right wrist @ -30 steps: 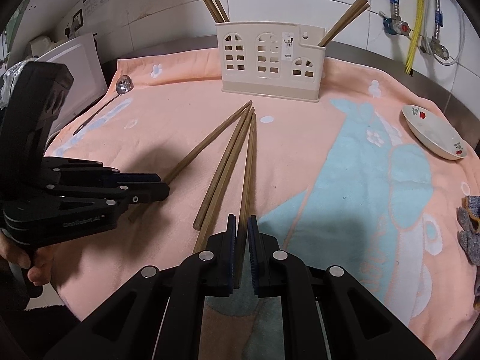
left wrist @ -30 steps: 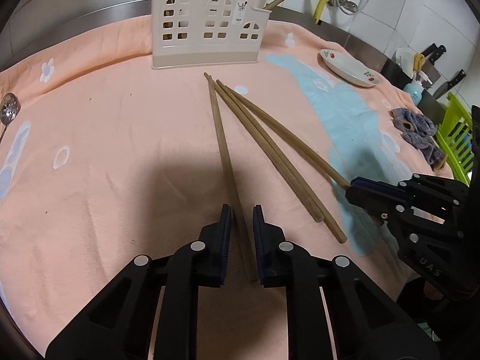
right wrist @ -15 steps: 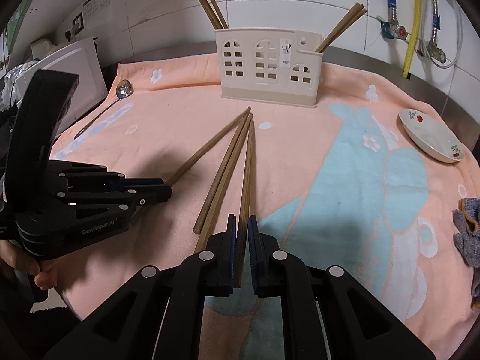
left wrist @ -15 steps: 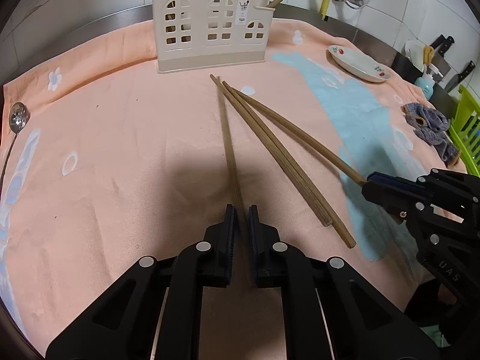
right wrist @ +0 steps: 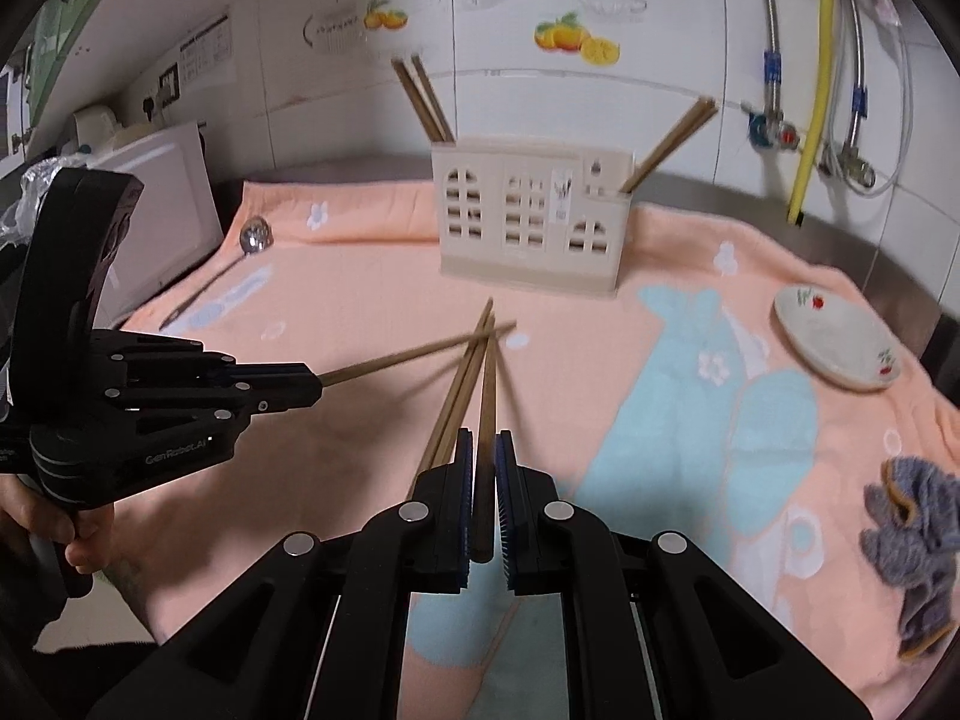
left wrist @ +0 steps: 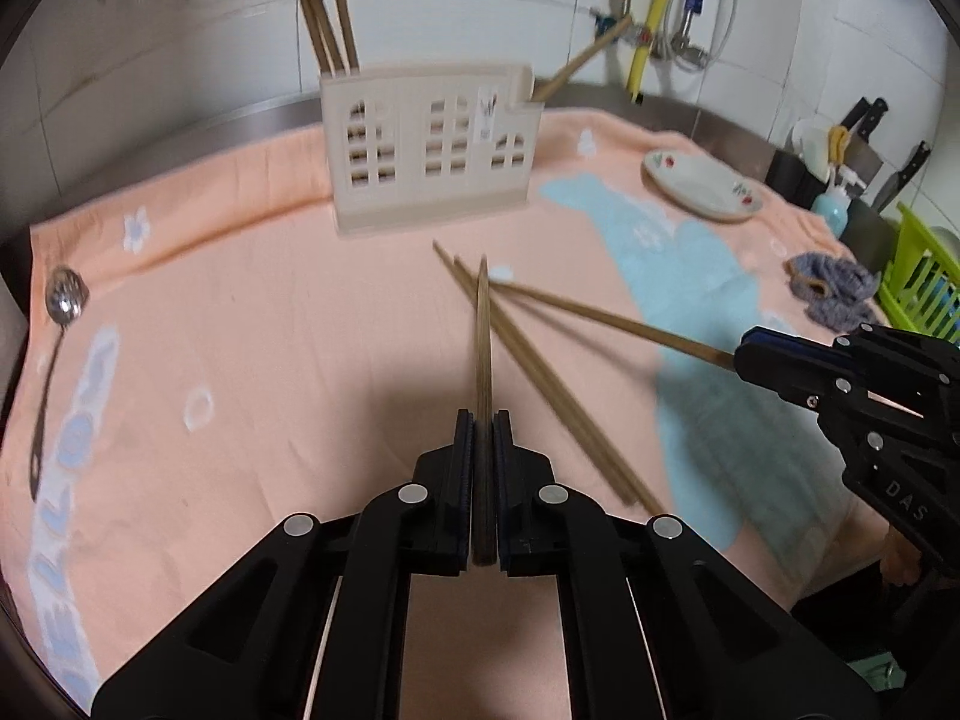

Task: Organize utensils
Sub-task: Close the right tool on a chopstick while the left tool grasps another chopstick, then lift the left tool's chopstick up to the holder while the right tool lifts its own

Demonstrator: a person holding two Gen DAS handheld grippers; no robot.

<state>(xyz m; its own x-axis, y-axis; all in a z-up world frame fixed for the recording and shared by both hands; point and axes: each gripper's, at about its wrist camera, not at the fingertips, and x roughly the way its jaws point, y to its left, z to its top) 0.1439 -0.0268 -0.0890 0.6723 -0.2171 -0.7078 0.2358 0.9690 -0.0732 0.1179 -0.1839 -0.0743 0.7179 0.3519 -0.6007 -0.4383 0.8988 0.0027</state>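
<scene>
You held one chopstick in each gripper. The left chopstick [left wrist: 483,336] ran straight out toward twelve o'clock from the left gripper [left wrist: 483,420], its far tip over the two loose chopsticks [left wrist: 540,384] that lay side by side on the towel [left wrist: 270,330]. You gripped it near its thick end, which I judge left the long thin end free to aim into a slot of the utensil holder [left wrist: 429,150]. The right chopstick [right wrist: 487,396] likewise pointed at twelve o'clock from the right gripper [right wrist: 485,438], toward the holder [right wrist: 531,222], where other chopsticks stood already at its eleven and one o'clock corners.

The left jaws were closed to a narrow slit, both pads pressed on the stick's sides. The right jaws were equally near-closed, clamped on their stick.

Both held sticks appeared lifted off the towel, though blur makes the height hard to judge. A ladle [left wrist: 63,306] lay at nine o'clock, a small plate [left wrist: 702,186] at two o'clock, and a grey cloth [left wrist: 834,288] at three o'clock on the table.
</scene>
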